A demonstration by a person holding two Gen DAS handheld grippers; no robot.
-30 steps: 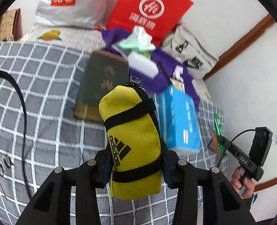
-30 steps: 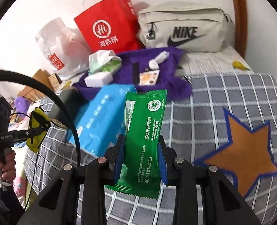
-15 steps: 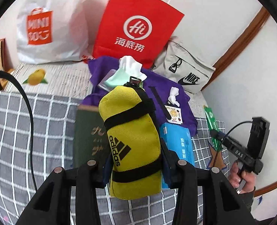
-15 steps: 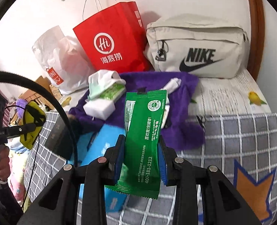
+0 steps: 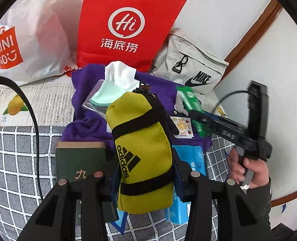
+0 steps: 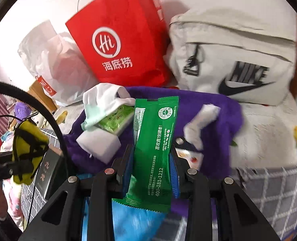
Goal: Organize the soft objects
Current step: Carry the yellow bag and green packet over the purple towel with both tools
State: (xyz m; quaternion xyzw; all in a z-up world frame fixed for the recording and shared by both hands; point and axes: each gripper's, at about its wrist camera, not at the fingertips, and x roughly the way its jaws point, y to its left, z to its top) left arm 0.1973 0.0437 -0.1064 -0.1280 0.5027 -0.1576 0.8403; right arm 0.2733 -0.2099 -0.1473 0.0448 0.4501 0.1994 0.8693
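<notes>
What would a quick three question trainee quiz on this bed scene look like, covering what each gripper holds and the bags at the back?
1. True or false: the left gripper is shut on a yellow Adidas pouch.
2. What does the right gripper hold? A) white sock B) green sachet C) blue tissue pack
3. Fill in: the bag standing between the white Miniso bag and the beige Nike bag is coloured ____.

Key
1. True; its pads press the pouch from both sides.
2. B, the green sachet, held upright above the purple cloth.
3. Red; it is the red paper bag with the Hi logo.
</notes>
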